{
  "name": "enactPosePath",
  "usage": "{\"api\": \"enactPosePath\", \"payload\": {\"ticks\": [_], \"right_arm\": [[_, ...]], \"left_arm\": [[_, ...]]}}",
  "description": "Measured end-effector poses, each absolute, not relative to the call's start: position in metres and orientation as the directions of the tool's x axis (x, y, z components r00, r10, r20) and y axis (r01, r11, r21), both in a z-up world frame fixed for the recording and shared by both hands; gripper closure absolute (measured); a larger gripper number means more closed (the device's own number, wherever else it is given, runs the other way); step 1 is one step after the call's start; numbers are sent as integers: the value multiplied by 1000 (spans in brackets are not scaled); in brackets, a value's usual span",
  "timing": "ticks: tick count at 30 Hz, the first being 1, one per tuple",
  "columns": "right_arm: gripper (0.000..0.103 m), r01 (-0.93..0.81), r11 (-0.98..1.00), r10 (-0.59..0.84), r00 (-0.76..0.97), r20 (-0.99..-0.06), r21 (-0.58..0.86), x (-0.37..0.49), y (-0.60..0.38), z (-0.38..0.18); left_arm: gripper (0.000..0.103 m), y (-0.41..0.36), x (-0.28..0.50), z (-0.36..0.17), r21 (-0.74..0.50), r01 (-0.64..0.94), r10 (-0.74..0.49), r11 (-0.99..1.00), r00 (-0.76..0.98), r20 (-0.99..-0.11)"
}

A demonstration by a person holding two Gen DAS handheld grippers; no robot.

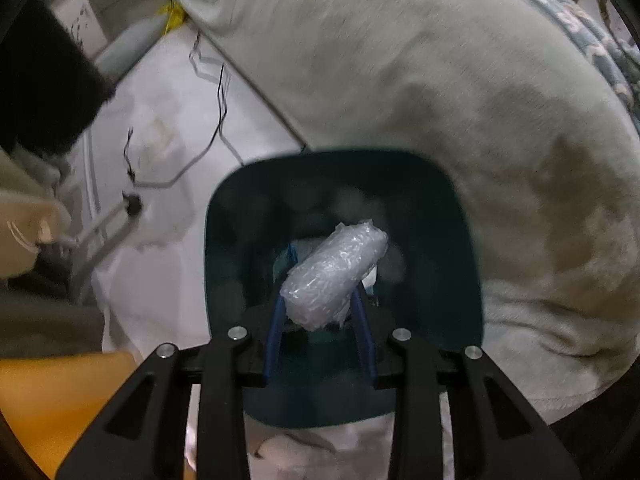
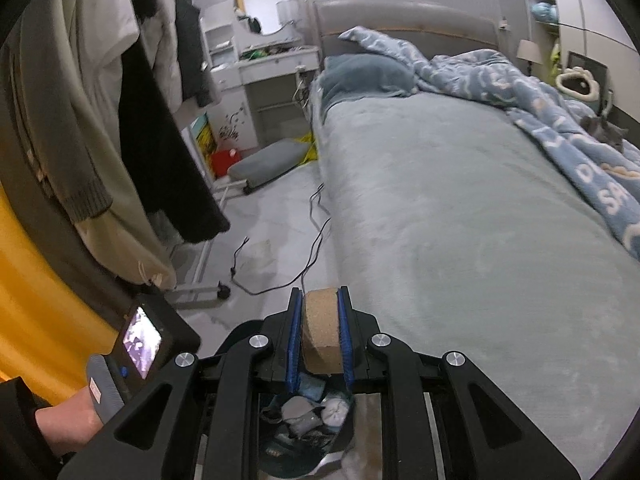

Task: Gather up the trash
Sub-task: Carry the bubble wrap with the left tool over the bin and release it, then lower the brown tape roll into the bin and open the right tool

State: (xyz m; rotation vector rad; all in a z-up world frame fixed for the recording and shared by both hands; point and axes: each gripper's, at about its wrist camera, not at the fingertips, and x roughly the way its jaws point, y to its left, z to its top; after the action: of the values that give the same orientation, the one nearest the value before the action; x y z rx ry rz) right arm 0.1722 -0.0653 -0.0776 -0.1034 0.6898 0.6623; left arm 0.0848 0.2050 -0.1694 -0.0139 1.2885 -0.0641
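Trash is what I am gathering, and both tools are loaded with a piece of it. My left gripper (image 1: 320,300) points steeply down and has a roll of bubble wrap (image 1: 334,274) pinched between its blue fingers (image 1: 276,328); the jaws are only a little apart, pressed on the lower end of the roll, which sticks out at a slant beyond the tips. Right under it I see the dark teal bin (image 1: 224,240) standing on the pale floor just beside the bed (image 1: 440,100), with some pale scraps showing at its bottom past the roll. My right gripper (image 2: 320,336) is squeezed nearly shut on a brown cork-like block (image 2: 320,328), held squarely between the pads and aimed out over the bed and floor; below its linkage I can make out the bin with crumpled rubbish already in it. I judge the step in hand to be the drop of the bubble wrap into the bin. The next move calls for keeping the left tool centred over the opening and spreading the jaws enough that the light, clingy roll falls clear instead of hanging on a pad. After that the block needs carrying over the same opening.
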Motion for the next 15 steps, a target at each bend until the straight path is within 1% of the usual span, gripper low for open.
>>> {"api": "enactPosePath", "payload": {"ticks": [6,11,12,15], "right_arm": [[86,-622,767,551,517,-655,154,175,-39,-94],[86,-634,757,544,474,-692,161,177,-20,-112],[86,-636,753,544,462,-701,165,177,-16,-116],[86,-640,749,534,430,-728,171,178,-5,-129]], "left_arm": [[66,227,76,-193,-81,-26,-75,996,180,-981],[64,234,73,-200,-117,-39,-110,992,150,-983],[63,235,72,-200,-122,-40,-115,992,148,-982],[49,239,71,-198,-135,-38,-128,990,154,-980]]}}
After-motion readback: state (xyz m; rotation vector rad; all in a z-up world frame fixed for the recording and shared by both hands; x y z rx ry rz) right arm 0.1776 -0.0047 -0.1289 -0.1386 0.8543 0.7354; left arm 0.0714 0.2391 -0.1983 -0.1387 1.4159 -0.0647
